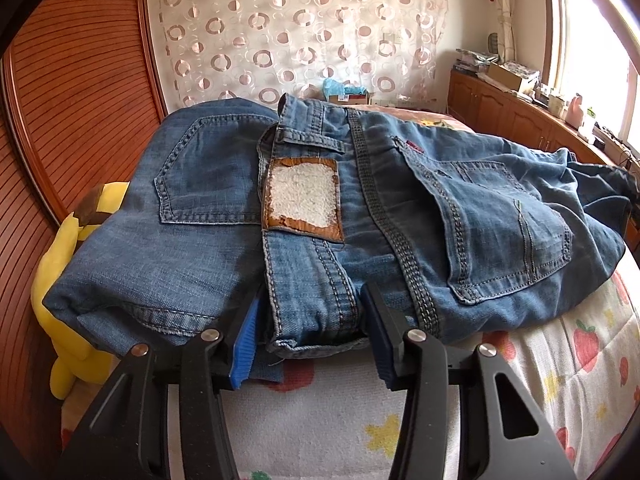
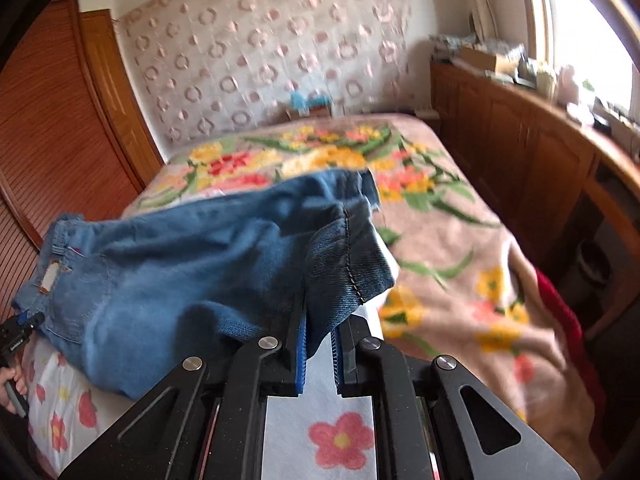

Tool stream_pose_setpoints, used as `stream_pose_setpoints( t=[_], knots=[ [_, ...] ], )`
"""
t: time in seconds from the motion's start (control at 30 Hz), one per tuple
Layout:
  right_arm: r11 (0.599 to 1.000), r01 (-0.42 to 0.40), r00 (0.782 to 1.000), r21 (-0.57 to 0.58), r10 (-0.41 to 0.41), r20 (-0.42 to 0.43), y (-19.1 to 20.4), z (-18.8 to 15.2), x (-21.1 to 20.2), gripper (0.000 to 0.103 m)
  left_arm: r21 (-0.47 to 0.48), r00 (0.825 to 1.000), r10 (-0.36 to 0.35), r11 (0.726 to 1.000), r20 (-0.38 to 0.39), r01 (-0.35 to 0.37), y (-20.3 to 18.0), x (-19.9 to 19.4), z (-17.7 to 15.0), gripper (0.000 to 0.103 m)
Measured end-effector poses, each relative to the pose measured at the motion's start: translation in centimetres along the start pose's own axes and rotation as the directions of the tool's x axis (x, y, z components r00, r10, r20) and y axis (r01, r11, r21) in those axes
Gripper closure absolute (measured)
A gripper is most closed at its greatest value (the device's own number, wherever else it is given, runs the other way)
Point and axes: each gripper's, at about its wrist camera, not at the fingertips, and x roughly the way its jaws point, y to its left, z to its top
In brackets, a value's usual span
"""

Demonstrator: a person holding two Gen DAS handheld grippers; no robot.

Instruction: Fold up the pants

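Blue denim pants (image 1: 320, 208) lie on the bed, back side up, with a worn leather waist patch (image 1: 302, 196) and back pockets showing. My left gripper (image 1: 310, 312) is closed on the bunched waistband at the near edge. In the right wrist view the pants (image 2: 180, 272) stretch to the left, and my right gripper (image 2: 320, 332) is shut on a leg hem, held a little above the bed. The left gripper (image 2: 24, 324) shows at the far left edge of that view.
The bed carries a white flower-print sheet (image 2: 320, 420) and a floral blanket (image 2: 440, 240). A yellow plush toy (image 1: 72, 280) lies by the wooden slatted wall on the left. A wooden cabinet (image 2: 520, 152) with clutter runs along the right under the window.
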Motion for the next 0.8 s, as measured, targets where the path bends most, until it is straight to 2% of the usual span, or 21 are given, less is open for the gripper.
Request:
stream_pose_setpoints(
  t=[0.13,0.27,0.33,0.4,0.5,0.63,0.8],
  knots=[
    [0.999,-0.003,1.0,-0.043,0.003,0.004,1.0,-0.7,0.1,0.093,-0.022,0.999,-0.035,0.999,0.001,0.035,0.7,-0.1,0.0,0.054],
    [0.998,0.003,1.0,-0.056,-0.003,-0.003,1.0,-1.5,0.7,0.093,-0.011,0.999,-0.032,0.999,0.002,0.032,0.6,-0.1,-0.2,0.055],
    [0.999,0.002,1.0,-0.052,-0.002,-0.007,0.7,-1.8,1.0,0.093,0.002,1.0,-0.021,1.0,0.007,0.021,0.5,0.0,-0.3,0.062],
    [0.998,0.005,1.0,-0.056,-0.006,-0.005,0.8,-1.4,0.9,0.095,0.009,1.0,-0.026,1.0,0.01,0.026,0.4,-0.1,-0.2,0.075],
    [0.996,0.021,1.0,-0.086,-0.02,0.013,1.5,-0.8,0.3,0.096,0.046,0.999,-0.018,0.999,0.032,0.017,-0.1,-1.0,0.1,0.087],
    [0.992,0.042,0.998,-0.117,-0.036,0.054,2.5,-0.2,-1.2,0.096,0.084,0.995,0.008,0.996,0.096,-0.016,-1.1,-3.4,1.3,0.089],
    [0.992,0.046,0.993,-0.121,-0.033,0.11,3.1,0.6,-3.6,0.096,0.08,0.99,-0.012,0.997,0.142,0.001,-0.5,-6.3,3.3,0.09]
  ],
)
